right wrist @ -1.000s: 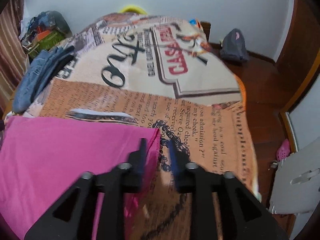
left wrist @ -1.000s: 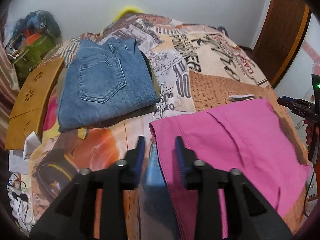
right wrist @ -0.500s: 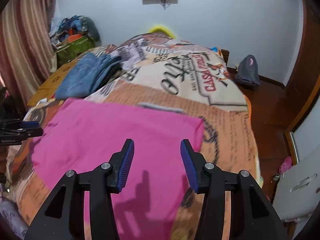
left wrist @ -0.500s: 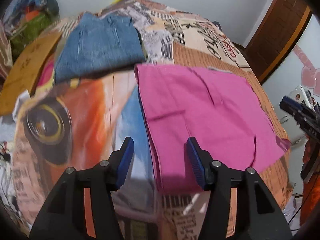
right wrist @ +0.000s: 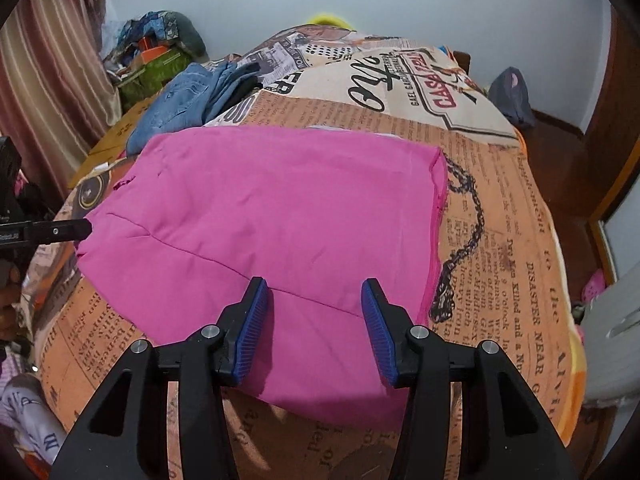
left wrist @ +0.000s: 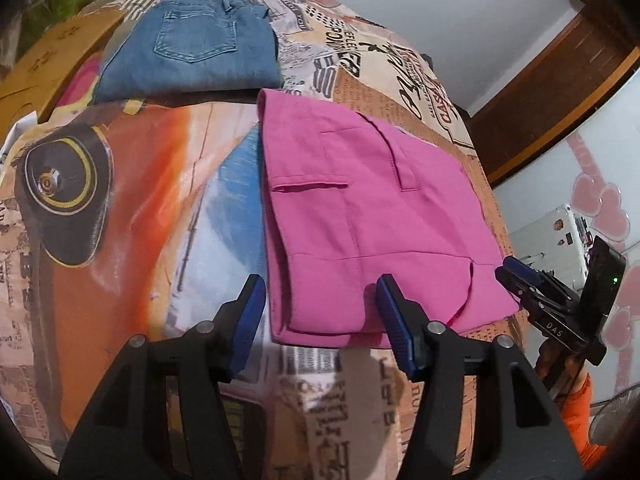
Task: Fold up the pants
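- Viewing along my left tool, I find its two blue pads spread wide and empty, poised above the near edge of the pink pants.
- My right tool is likewise spread wide, gripping nothing, above the near part of the same pants.
- Pink pants: one pair, folded into a flat rectangle, lying on the bed over its printed cover.
- Left view only: a welt pocket and a belt loop on the upper layer, and the back pocket of the folded blue jeans lying beyond the pink pair, near it but apart.
- Left view only: my right tool seen from outside, at the pink pair's right corner; whether it touches the cloth I cannot tell.
- Right view only: the far open end of the pink fold, a striped curtain, a heap of bags and clothes in the corner, and a dark bag on the floor.
- Right view: one finger of my left tool at the pants' left edge.
- Count: two tools, two folded garments (one pink, one denim).
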